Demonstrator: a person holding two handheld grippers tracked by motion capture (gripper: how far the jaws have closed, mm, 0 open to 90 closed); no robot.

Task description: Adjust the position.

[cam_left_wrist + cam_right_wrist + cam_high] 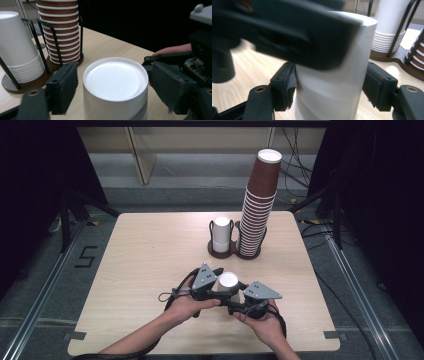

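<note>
A white paper cup (228, 281) stands upside down near the table's front middle, with both grippers around it. My left gripper (115, 86) comes in from the left and is open. Its jaws flank the cup's upper wall, and a thin gap shows on each side. My right gripper (329, 87) reaches in from the right, lower on the cup (332, 82), and is shut on it with both pads against the wall. The blurred black shape across the top of the right gripper view is a jaw of the left gripper.
A dark wooden holder (222, 253) with wire loops stands at the back middle. It carries a short stack of white cups (221, 234) and a tall leaning stack of brown cups (257, 205). Bare tabletop (145, 250) lies to the left and right.
</note>
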